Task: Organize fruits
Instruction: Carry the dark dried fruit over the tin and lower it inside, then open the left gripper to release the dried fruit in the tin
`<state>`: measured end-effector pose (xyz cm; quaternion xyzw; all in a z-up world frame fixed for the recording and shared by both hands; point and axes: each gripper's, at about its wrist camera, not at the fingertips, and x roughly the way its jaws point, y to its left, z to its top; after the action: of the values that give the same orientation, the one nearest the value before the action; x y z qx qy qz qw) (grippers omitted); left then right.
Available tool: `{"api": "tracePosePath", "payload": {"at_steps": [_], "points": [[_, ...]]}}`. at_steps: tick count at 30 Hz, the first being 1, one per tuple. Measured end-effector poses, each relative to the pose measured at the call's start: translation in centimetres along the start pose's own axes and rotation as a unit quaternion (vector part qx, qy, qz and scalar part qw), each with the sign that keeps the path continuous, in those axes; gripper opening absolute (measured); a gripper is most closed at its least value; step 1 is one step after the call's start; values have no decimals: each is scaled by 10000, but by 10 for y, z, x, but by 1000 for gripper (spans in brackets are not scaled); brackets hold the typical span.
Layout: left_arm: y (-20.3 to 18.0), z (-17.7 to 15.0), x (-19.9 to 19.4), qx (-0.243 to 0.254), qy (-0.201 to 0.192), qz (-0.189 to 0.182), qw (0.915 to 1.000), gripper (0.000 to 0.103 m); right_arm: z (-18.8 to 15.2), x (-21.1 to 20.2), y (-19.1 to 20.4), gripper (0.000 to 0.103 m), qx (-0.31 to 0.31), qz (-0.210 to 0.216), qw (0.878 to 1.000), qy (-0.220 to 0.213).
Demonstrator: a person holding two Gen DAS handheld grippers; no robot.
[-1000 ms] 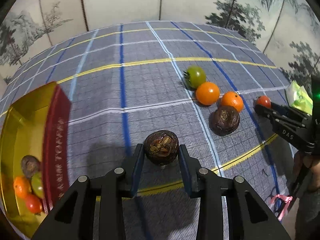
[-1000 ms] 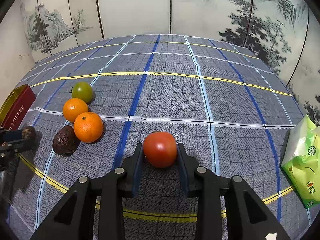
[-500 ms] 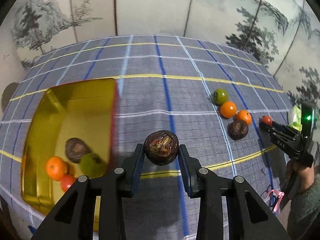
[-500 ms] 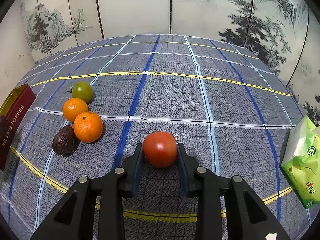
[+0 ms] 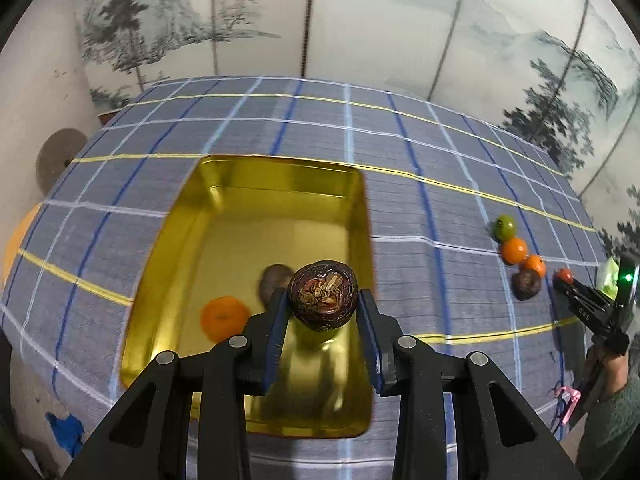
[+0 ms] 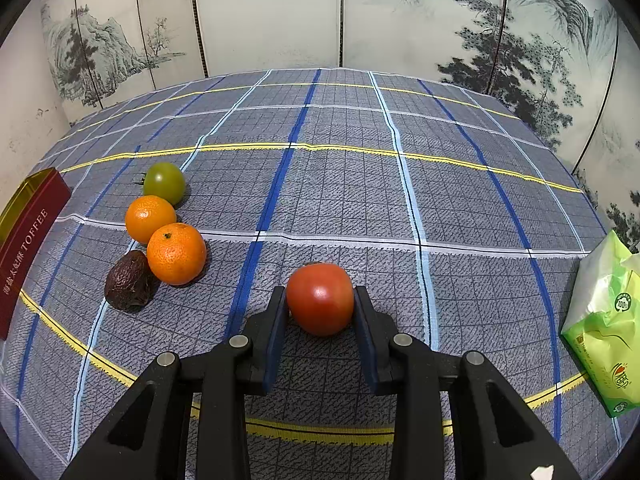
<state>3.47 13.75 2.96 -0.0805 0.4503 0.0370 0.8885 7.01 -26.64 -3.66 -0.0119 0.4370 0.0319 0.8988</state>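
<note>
- Over the gold tin (image 5: 362,240), inside its right wall: dark wrinkled fruit (image 5: 323,301), clamped between the left gripper (image 5: 323,320) pads, clear of the tin floor. Judging by that, the release only needs a straight drop.
- Fruit is roughly round, no long axis to align; scarred end faces the camera.
- Below and left of it in the tin: an orange (image 5: 225,317) and a blurred dark fruit (image 5: 276,282), partly hidden behind the left pad. Landing spot directly under the held fruit is masked by the fruit and fingers, can't tell if it's free.
- Right gripper (image 6: 320,312) is closed on a red tomato (image 6: 320,298), well apart from the tin; whether the tomato rests on the cloth or hangs just above it, can't tell.
- Loose on the checked cloth (image 6: 360,184), left of the tomato: green tomato (image 6: 164,182), two oranges (image 6: 150,218) (image 6: 176,253), another dark wrinkled fruit (image 6: 129,280). Right hand is nearer these.
- Tin is cut off at the left frame edge in the right view; green packet (image 6: 604,328) is cut off at right.
</note>
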Motion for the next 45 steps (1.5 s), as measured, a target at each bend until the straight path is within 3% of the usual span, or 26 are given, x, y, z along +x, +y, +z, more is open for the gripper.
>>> {"api": "tracePosePath", "payload": {"at_steps": [21,45], "points": [[72,-19,-9,-575,113,503,9970,36,0,0,1,31,-3,-5,10000,-1],[79,-35,29,-591,711,617,9938,36,0,0,1,31,-4,-7,10000,2]]}}
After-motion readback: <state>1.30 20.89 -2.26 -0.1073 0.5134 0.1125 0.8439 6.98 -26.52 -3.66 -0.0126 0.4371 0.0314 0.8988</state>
